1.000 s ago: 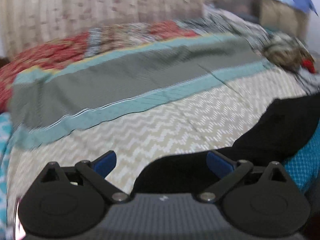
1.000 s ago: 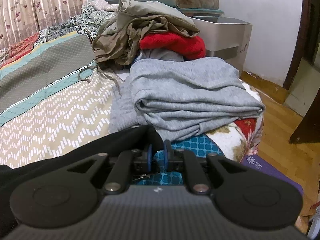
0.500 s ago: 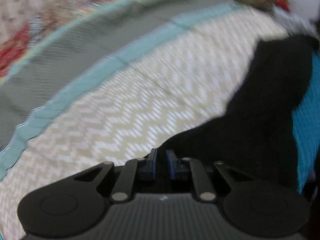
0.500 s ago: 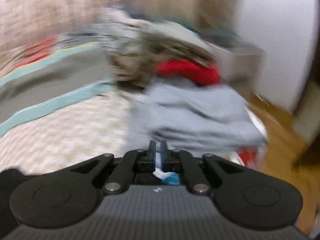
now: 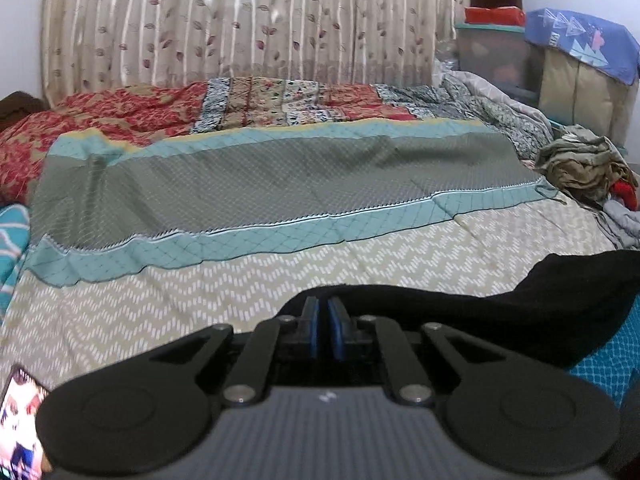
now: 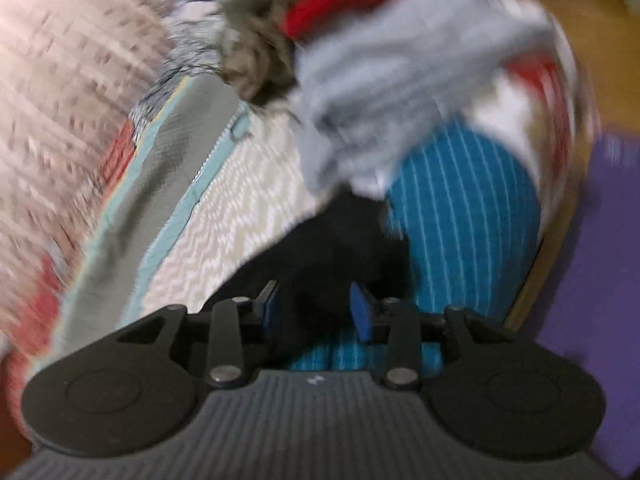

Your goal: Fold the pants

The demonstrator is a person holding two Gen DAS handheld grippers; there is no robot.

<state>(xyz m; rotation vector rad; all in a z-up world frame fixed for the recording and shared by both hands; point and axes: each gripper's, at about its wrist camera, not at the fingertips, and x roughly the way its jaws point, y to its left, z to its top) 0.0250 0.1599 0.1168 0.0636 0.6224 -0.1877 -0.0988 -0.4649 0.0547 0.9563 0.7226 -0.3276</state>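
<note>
Black pants (image 5: 520, 304) lie along the near edge of the bed, running off to the right in the left wrist view. My left gripper (image 5: 323, 312) is shut on their edge, and the cloth bunches up around its blue pads (image 5: 312, 328). The right wrist view is blurred and tilted. In it, my right gripper (image 6: 316, 312) has its jaws opening, with a fold of the black pants (image 6: 320, 248) standing loose between the blue pads (image 6: 362, 314).
The bed has a zigzag-patterned quilt (image 5: 240, 280) and a teal patterned cover (image 6: 460, 220) at its near edge. A pile of clothes (image 5: 580, 164) and a folded grey garment (image 6: 400, 80) sit at the right end. A phone (image 5: 20, 420) lies near left. A purple mat (image 6: 600, 280) is on the floor.
My left gripper went from wide open to shut on the pants' edge. My right gripper, shut a moment ago, has parted its jaws, and its view has rolled and swung.
</note>
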